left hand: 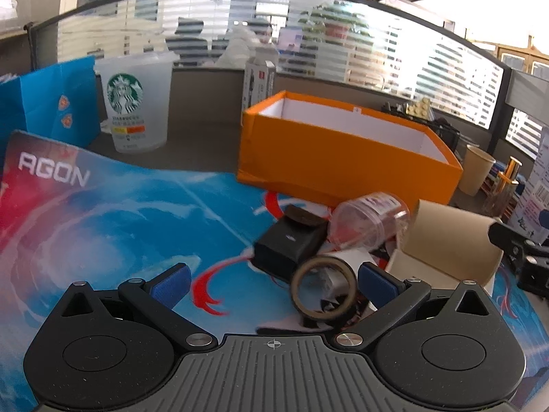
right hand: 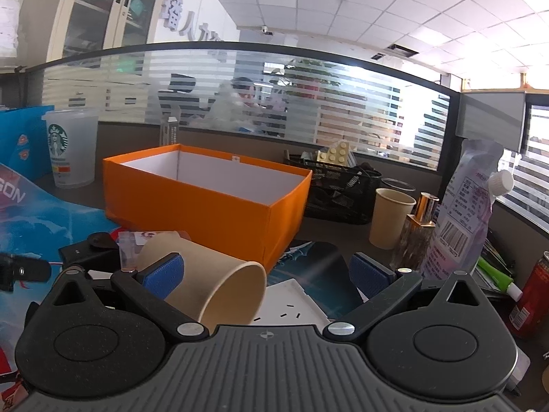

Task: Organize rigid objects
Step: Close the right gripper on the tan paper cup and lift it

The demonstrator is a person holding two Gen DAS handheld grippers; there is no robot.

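An empty orange box (left hand: 343, 158) (right hand: 206, 202) stands at the back of the mat. In front of it lies a small pile: a black box (left hand: 288, 247), a clear plastic jar (left hand: 370, 219) on its side, a brown tape roll (left hand: 324, 288) and a tipped paper cup (left hand: 449, 243) (right hand: 209, 281). My left gripper (left hand: 274, 285) is open, its right pad beside the tape roll, which sits between the fingers. My right gripper (right hand: 267, 274) is open around the tipped cup's mouth end, left pad close to the cup wall. Nothing is gripped.
A Starbucks cup (left hand: 135, 103) and blue bag (left hand: 48, 103) stand back left. An upright paper cup (right hand: 391, 216), gold-capped bottle (right hand: 420, 230), spouted pouch (right hand: 470, 206), red can (right hand: 532, 298) and black mesh organiser (right hand: 339, 189) crowd the right. A white socket strip (right hand: 291, 305) lies under the cup.
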